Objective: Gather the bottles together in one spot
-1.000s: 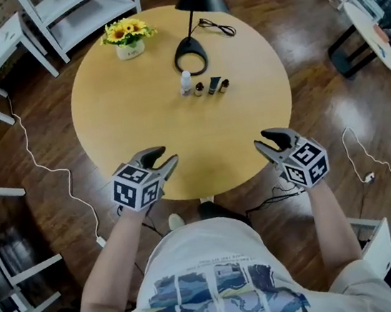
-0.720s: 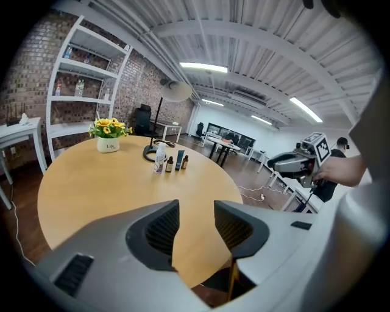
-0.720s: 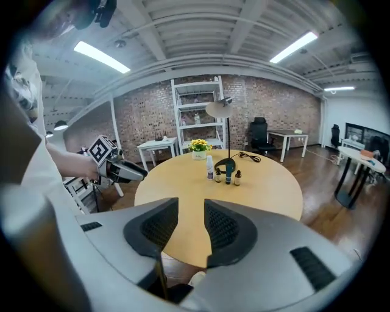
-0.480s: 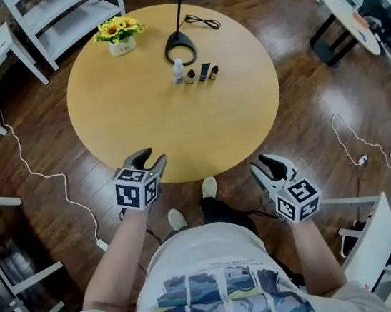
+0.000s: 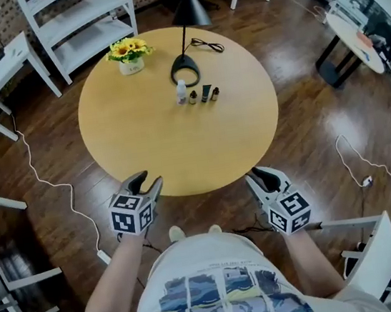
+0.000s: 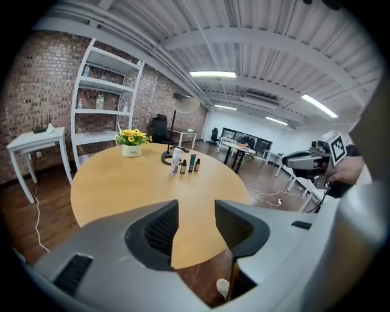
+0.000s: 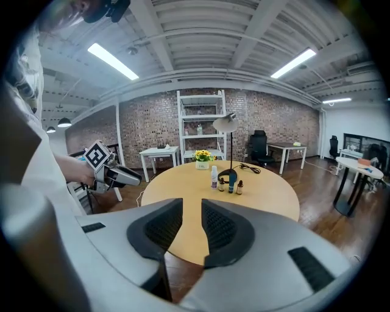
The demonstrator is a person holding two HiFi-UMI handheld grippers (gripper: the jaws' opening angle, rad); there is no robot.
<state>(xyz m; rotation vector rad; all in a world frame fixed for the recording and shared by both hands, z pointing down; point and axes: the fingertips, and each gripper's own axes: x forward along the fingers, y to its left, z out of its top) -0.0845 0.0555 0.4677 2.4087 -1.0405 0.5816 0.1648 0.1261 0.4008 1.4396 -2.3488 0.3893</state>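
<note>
Four small bottles [image 5: 193,97] stand side by side in a short row on the far half of a round, pale wooden table [image 5: 142,137]. A taller white plastic bottle [image 5: 181,92] is at the left end. The three to its right are dark, and they are too small to say whether they touch.

Just behind the row sits the black ring-shaped base of a table lamp [image 5: 184,64]. Farther left is a white pot of yellow sunflowers [image 5: 129,53].

Both your grippers hover by the near edge of the table, one to each side of you and well apart from the bottles. Your left gripper [image 5: 148,180], grey with a black-and-white marker cube, points towards the table. Its jaws are moderately apart with nothing between them. Your right gripper [image 5: 259,174] shows a narrower gap. Its jaws have just been closing, and nothing is between them either.

Beyond the table, a white shelf unit [image 5: 82,16] stands against a brick wall, and the dark wood floor [image 5: 307,129] surrounds everything.
</note>
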